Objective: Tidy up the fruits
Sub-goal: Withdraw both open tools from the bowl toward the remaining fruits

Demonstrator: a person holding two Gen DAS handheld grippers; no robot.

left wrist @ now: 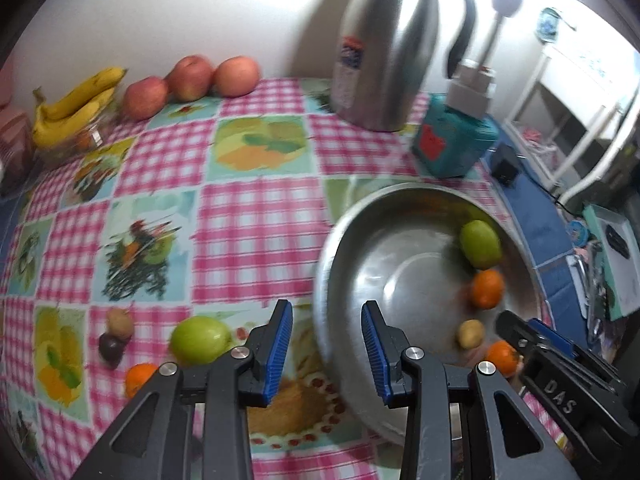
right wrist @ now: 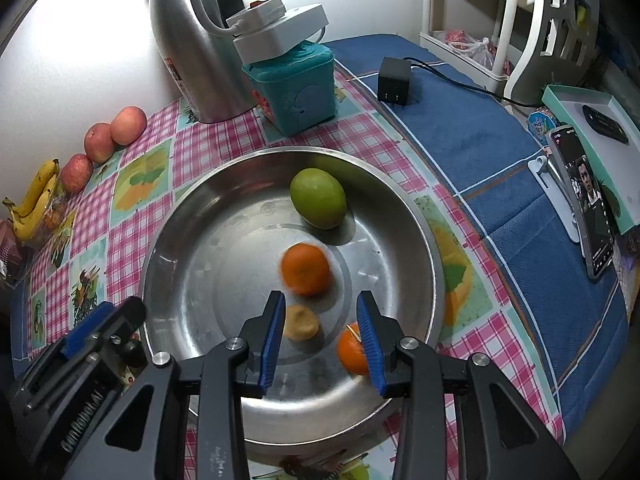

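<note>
Readable writing: "DAS" embossed on my right claw's (left wrist: 536,330) body at lower right of the left view; the red label on the steel flask (right wrist: 200,52) is too blurred to read. Steel bowl (right wrist: 192,216) on the checked desk (left wrist: 240,220) holds four fruits: one green fruit (right wrist: 318,198), two oranges (right wrist: 306,268) (right wrist: 352,354), one small tan fruit (right wrist: 301,322); my right claw hangs over them, jaws parted, empty. On the cloth outside, lower left of the left view, I count one green fruit (left wrist: 200,340), one orange (left wrist: 138,376), one dark fruit (left wrist: 112,348), one brown fruit (left wrist: 119,322); three apples (left wrist: 236,76) and a banana bunch (left wrist: 76,106) upper left; my left claw (left wrist: 326,350) is released, gripping nothing.
</note>
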